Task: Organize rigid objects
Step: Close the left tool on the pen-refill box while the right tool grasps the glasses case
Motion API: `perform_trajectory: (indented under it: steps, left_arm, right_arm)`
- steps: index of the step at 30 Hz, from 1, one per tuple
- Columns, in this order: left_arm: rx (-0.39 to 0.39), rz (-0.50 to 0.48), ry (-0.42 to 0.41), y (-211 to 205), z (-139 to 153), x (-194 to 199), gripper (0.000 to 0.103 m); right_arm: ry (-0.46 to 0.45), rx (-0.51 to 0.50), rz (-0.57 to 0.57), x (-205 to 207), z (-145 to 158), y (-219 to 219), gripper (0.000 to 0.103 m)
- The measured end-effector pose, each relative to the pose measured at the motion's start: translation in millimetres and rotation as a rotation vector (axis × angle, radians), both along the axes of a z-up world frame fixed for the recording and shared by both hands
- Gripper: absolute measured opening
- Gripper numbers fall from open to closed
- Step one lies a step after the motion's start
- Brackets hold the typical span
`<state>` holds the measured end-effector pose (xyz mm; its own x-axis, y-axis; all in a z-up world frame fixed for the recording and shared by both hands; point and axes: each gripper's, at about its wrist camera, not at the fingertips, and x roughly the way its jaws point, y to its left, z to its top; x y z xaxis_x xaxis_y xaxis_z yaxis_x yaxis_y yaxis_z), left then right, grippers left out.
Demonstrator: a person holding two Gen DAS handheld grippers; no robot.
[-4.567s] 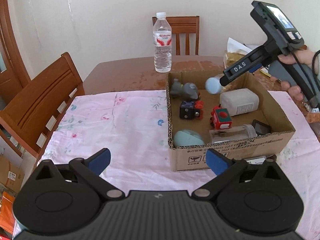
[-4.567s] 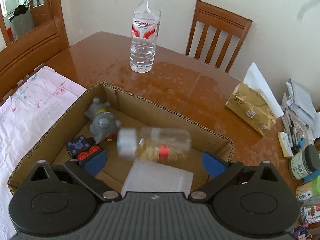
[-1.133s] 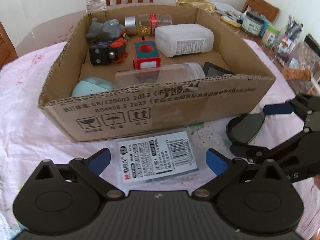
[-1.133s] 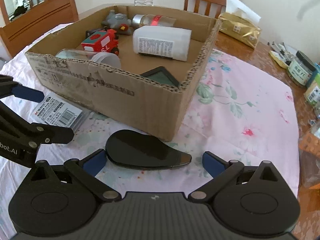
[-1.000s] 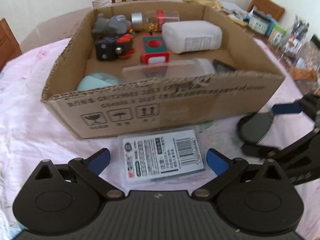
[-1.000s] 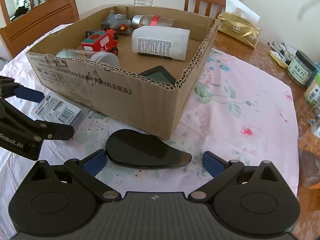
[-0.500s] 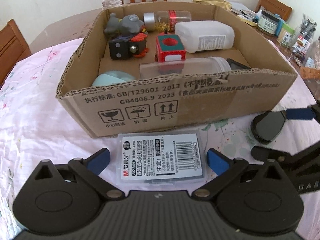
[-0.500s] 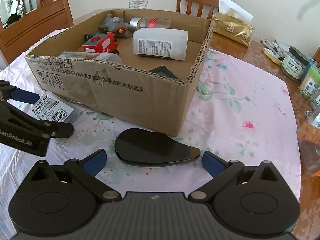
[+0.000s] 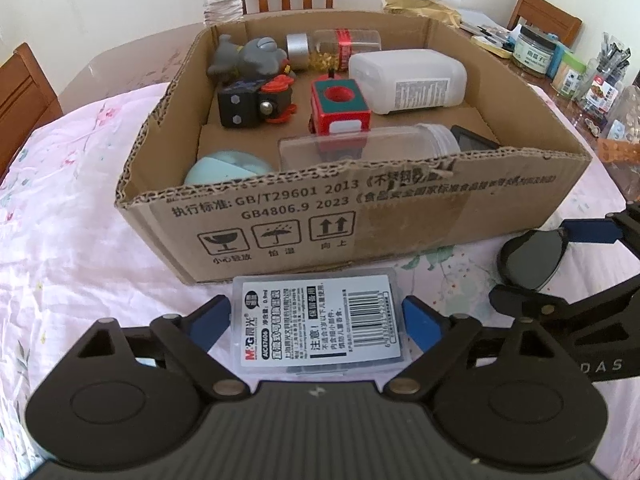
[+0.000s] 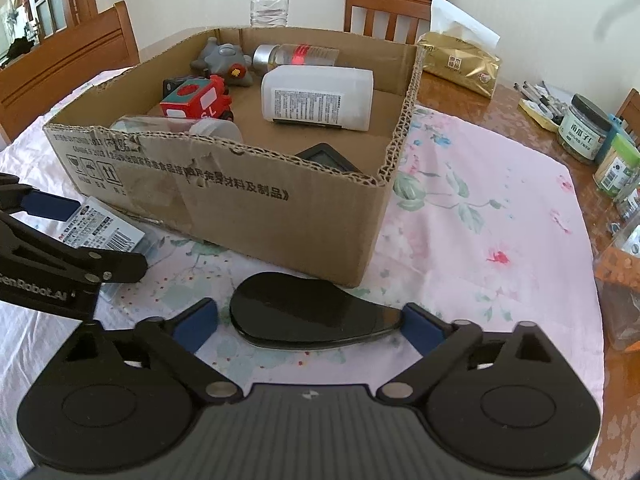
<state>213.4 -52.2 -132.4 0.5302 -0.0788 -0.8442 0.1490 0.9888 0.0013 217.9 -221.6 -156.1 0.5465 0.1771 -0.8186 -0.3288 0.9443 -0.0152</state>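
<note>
Pick-up step, both hands at once. Left gripper [image 9: 318, 320] has just been closing, pads flanking the flat labelled case [image 9: 320, 322] lying on the cloth just before the cardboard box [image 9: 360, 216]; contact uncertain. Right gripper [image 10: 308, 322] likewise closing around the dark teardrop-shaped piece [image 10: 308, 316], right pad touching its narrow tip. Next, I judge: finish both squeezes, lift clear of the box wall, set inside.
</note>
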Motion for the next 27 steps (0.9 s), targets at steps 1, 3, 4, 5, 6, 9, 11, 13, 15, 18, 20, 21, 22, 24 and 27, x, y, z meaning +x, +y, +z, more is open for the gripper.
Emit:
perform_trajectory:
  steps: [1,3,4,5,6,9,11,13,15,18,20,21,22,24,27]
  left_arm:
    - [0.002,-0.006,-0.003,-0.1,0.2,-0.2,0.091]
    - [-0.001,-0.018,-0.004,0.7,0.6,-0.6,0.091]
    - [-0.002,-0.022,-0.002,1.1,1.0,-0.5,0.091]
    - [-0.003,-0.029,0.003,1.8,1.7,-0.1,0.091]
    - [-0.002,-0.036,0.007,2.2,2.2,0.1,0.091]
    - [0.006,-0.064,0.02,4.0,4.8,-0.4,0.091]
    - [0.006,-0.089,0.026,6.4,8.4,-1.6,0.091]
    - [0.008,-0.113,0.033,9.7,12.9,-2.6,0.091]
    - [0.009,-0.132,0.043,12.7,17.7,-3.5,0.091]
    - [0.01,-0.17,0.052,18.3,28.3,-7.0,0.091]
    - [0.015,-0.195,0.054,21.2,35.7,-9.4,0.091]
    - [0.015,-0.207,0.054,23.0,40.4,-10.9,0.091]
    - [0.012,-0.219,0.054,24.5,45.2,-12.3,0.091]
    - [0.007,-0.239,0.05,26.9,55.2,-14.6,0.091]
    - [-0.009,-0.261,0.041,29.4,70.1,-17.3,0.091]
  right_arm:
    - [0.004,-0.002,-0.002,-0.5,1.3,1.3,0.093]
    - [0.017,-0.006,-0.01,-0.9,2.2,2.8,0.093]
    - [0.021,-0.009,-0.013,-1.1,2.5,3.4,0.093]
    - [0.026,-0.01,-0.015,-1.4,2.4,3.7,0.093]
    - [0.034,-0.009,-0.016,-1.6,3.1,3.9,0.093]
    - [0.049,0.005,-0.018,-2.3,7.1,3.1,0.093]
    - [0.057,0.011,-0.012,-3.5,12.0,1.9,0.093]
    - [0.065,0.009,-0.002,-5.3,17.2,0.8,0.093]
    - [0.069,0.008,0.008,-6.7,23.5,-1.7,0.093]
    - [0.071,0.01,0.028,-9.7,37.0,-5.8,0.093]
    - [0.067,0.015,0.046,-11.6,48.6,-8.5,0.093]
    - [0.062,0.017,0.055,-12.4,54.3,-9.4,0.093]
    - [0.053,0.018,0.066,-13.6,62.0,-10.3,0.093]
    - [0.032,0.014,0.085,-14.0,75.2,-10.4,0.093]
    - [-0.02,0.029,0.112,-11.7,98.8,-10.1,0.093]
